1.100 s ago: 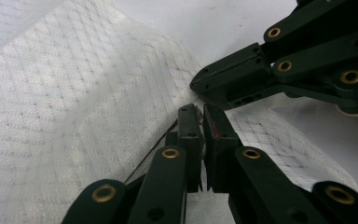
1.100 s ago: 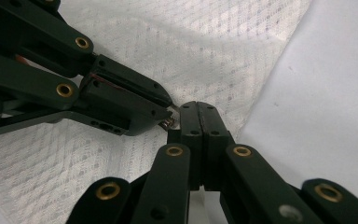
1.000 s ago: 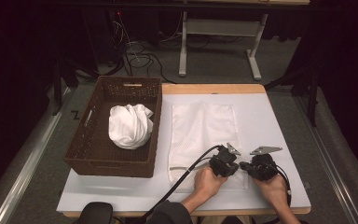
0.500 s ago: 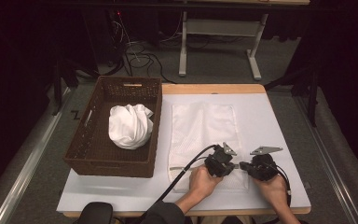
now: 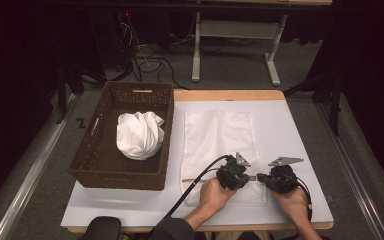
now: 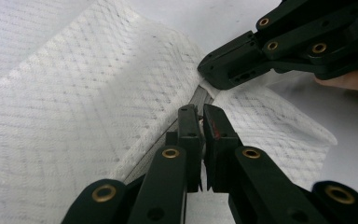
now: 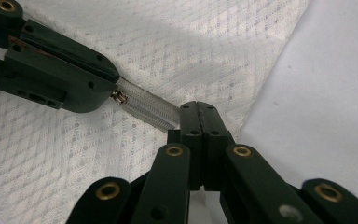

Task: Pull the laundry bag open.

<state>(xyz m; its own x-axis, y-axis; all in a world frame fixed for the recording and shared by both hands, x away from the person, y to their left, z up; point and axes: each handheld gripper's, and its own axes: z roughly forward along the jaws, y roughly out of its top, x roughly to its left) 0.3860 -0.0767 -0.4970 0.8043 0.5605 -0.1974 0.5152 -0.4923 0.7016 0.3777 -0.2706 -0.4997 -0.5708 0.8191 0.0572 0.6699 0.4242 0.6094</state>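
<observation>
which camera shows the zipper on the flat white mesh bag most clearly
The right gripper view: the grey zipper runs taut between the left gripper and right gripper, its slider visible. The left gripper view shows a short foreshortened stretch. The high view shows a thin strip along the mesh bag.

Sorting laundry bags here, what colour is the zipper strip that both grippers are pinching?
Grey, a woven zipper strip on the white mesh bag; the right gripper view shows it best.

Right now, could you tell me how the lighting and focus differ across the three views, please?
High view: the white table is evenly lit, the surroundings fall into darkness, slightly soft. Left gripper view: the mesh bag weave is sharp, the near jaws blurred. Right gripper view: the grey zipper band is crisp, with soft shadow under the left gripper.
</observation>
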